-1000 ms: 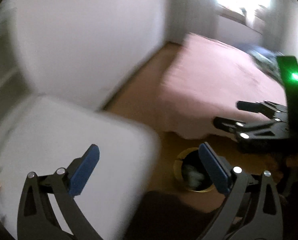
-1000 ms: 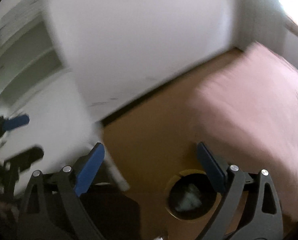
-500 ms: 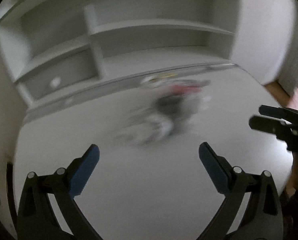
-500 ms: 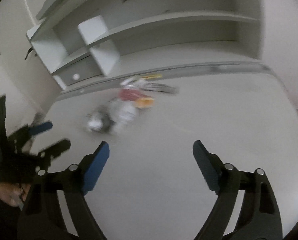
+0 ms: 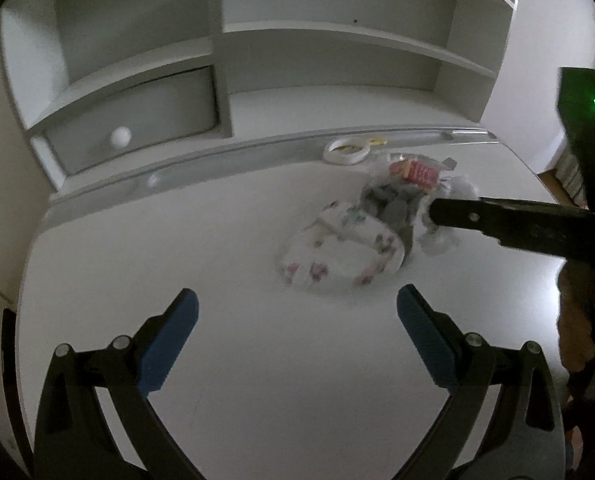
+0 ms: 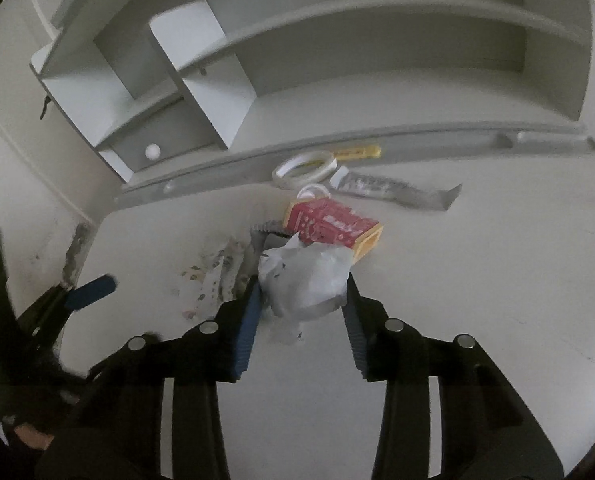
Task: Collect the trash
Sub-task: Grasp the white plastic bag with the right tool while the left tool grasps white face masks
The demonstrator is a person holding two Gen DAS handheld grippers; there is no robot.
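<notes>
- Right tongs (image 6: 301, 312) are low over the white table (image 6: 477, 280), with a crumpled grey-white wad (image 6: 303, 276) sitting right between the two blue pads.
- Both pads press against the wad's sides: the right tongs are clenched on it, the jaws narrowed to its width.
- The wad sits at the near edge of the trash pile; it seems to touch the table, though the contact is hard to judge.
- Just beyond the wad, touching its far side, lies a red box (image 6: 331, 226) with a yellow open end, tilted across the view.
- Behind the box: a white tape ring (image 6: 303, 168) near the grey rail, and a long clear wrapper (image 6: 393, 192) stretching off to the right.
- To the left of the wad, a flower-print tissue (image 6: 213, 276) lies flat on the table, partly under a dark scrap.
- Left tongs (image 5: 297, 320) are released, jaws spread wide, nothing between them, bare table under the gap.
- From the left wrist view the pile lies ahead and to the right of those tongs, apart from them: the tissue (image 5: 337, 252) nearest, the red box (image 5: 417, 172) farther back, the tape ring (image 5: 347, 152) by the rail.
- The right tongs' dark finger (image 5: 497, 220) reaches into the pile from the right in that view, its tip at the wad (image 5: 441, 236).
- A hand (image 5: 577, 320) shows at the right edge, below a green light.
- A white shelf unit (image 5: 297, 80) with a knobbed drawer (image 5: 137, 116) stands at the back of the table.
</notes>
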